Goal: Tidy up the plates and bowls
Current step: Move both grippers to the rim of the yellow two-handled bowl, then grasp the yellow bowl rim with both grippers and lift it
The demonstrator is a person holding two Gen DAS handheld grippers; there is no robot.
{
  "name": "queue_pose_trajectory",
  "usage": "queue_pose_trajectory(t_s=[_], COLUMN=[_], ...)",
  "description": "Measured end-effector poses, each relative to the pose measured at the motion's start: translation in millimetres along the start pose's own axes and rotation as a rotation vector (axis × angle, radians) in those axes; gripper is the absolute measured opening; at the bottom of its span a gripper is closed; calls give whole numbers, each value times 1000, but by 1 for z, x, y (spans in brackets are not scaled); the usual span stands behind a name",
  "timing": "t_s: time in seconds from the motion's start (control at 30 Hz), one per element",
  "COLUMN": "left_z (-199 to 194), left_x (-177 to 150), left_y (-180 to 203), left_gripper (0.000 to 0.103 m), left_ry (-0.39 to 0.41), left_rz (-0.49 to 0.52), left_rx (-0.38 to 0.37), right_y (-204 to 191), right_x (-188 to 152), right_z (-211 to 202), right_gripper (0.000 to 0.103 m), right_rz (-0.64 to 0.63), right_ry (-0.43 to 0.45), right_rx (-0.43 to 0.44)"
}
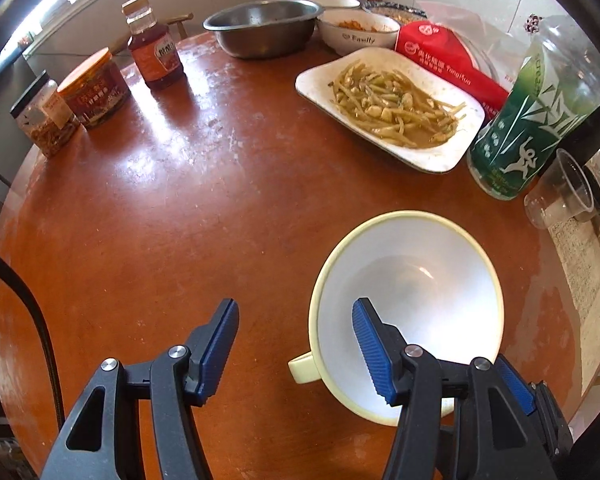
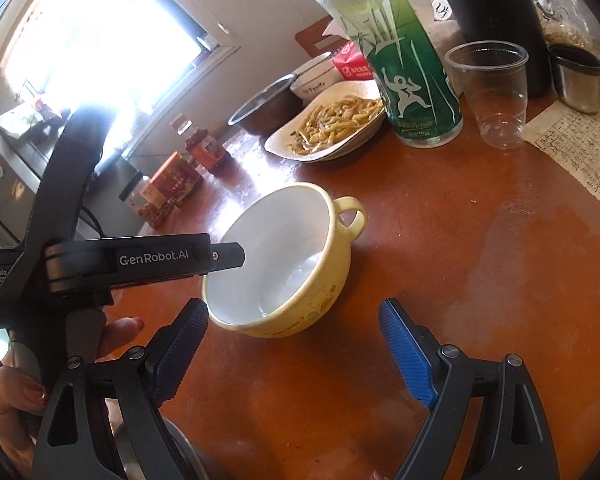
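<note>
A pale yellow bowl (image 1: 408, 280) (image 2: 296, 240) with a white inside and a small side handle (image 1: 302, 366) stands empty on the brown round table (image 1: 160, 220). My left gripper (image 1: 295, 304) is open and points steeply down at the bowl's handle side. Its right finger (image 1: 370, 344) is over the bowl's inside, its left finger (image 1: 220, 344) outside, and neither pad touches the rim. In the right wrist view the left gripper's tip (image 2: 228, 256) hangs over the rim. My right gripper (image 2: 292, 308) is open and empty just short of the bowl's wall.
A square white plate of green beans (image 1: 388, 108) (image 2: 332, 124), a steel bowl (image 1: 264, 26), a white "Family" bowl (image 1: 356, 30) and a red carton (image 1: 448, 56) stand further back. A green bottle (image 2: 412, 80), clear cup (image 2: 496, 92), black flask (image 2: 496, 20) and paper (image 2: 580, 152) stand right; jars (image 1: 92, 88) left.
</note>
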State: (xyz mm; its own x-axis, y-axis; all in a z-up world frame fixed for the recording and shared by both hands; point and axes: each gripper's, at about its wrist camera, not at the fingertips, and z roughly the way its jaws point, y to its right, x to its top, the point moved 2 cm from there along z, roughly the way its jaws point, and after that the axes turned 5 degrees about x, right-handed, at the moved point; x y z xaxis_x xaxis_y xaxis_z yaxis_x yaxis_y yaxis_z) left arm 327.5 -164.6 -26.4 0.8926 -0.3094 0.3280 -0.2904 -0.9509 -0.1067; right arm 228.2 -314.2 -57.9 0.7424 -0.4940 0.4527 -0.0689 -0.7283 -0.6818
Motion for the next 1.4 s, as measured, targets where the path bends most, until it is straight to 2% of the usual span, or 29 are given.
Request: queue_pose_trajectory(t_s=[0.1, 0.23, 0.33, 0.47, 0.5, 0.73, 0.87, 1.0, 1.03, 1.13, 1.4], left_z=[6, 14, 18, 17, 17, 13, 9, 8, 8, 8, 5], left_x=[-1, -4, -5, -11, -11, -22, -28, -37, -38, -38, -36], left_y=[1, 3, 4, 8, 9, 18, 20, 19, 18, 14, -4], left_gripper=[59, 47, 43, 42, 40, 39, 36, 35, 35, 33, 29], left_ry=[-32, -70, -91, -105, -111, -126, -140, -139, -178, -170, -125], left_rz=[-2, -8, -12, 10, 13, 61, 68, 58, 64, 50, 20], left_rx=[-56, -95, -141, -139, -140, -137, -146, -168, -141, -140, -167], right_y=[-1, 0, -2, -1, 1, 11, 10, 10, 10, 5, -4], right_x=[2, 3, 3, 4, 5, 10, 10, 14, 15, 15, 17], right_z=[7, 12, 10, 7, 5, -7, 0, 12, 15, 21, 13], right_gripper=[80, 70, 61, 51, 50, 46, 46, 40, 38, 31, 29], right_rz=[-12, -20, -43, -57, -57, -56, -59, -54, -54, -65, -101], right_ry=[-6, -15, -4, 1, 8, 31, 11, -8, -12, -22, 0], right_rx=[-10, -4, -3, -6, -9, -27, -33, -21, -10, 0, -8])
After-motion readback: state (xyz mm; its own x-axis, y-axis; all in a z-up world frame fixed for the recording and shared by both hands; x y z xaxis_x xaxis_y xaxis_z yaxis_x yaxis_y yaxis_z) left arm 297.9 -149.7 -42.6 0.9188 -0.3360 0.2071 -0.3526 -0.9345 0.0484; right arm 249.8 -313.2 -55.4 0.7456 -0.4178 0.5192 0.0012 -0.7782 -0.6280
